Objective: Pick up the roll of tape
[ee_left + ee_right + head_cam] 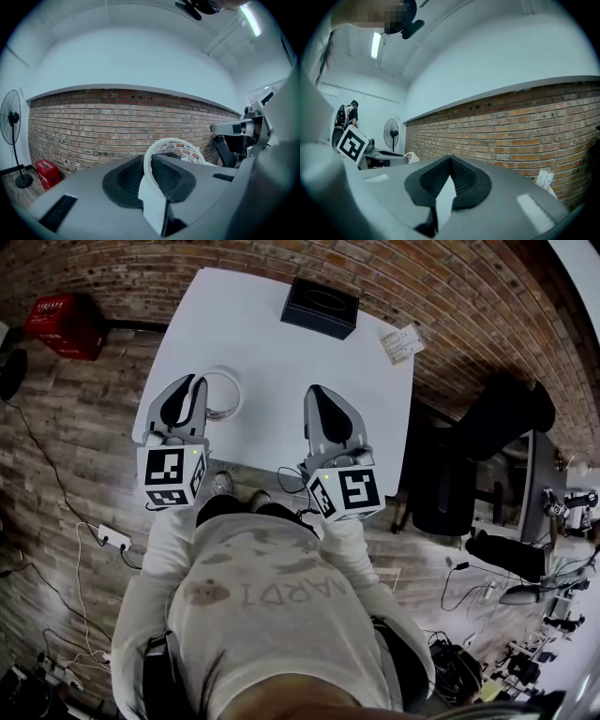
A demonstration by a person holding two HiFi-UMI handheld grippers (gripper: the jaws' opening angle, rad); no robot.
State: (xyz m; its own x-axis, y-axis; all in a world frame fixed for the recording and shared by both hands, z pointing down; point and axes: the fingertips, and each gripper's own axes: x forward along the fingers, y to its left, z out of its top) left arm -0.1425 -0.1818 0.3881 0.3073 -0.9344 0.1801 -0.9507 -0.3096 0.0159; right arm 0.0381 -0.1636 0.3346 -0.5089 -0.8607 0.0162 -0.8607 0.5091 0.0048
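Over the table's (281, 343) near left side, the left gripper (147, 161) pinches the roll of tape (174, 145) by one thin wall of its ring, clear of the top. Such a narrow hold could let it swing or slip if jolted; the right gripper (450, 161), pressed together, carries nothing.

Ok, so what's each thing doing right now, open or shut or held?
roll of tape: pinched by its wall between the left jaws.
left hand-held gripper: shut on the roll of tape.
right hand-held gripper: shut, nothing between its jaws.
black box: lying flat on the white table.
fan: standing upright.
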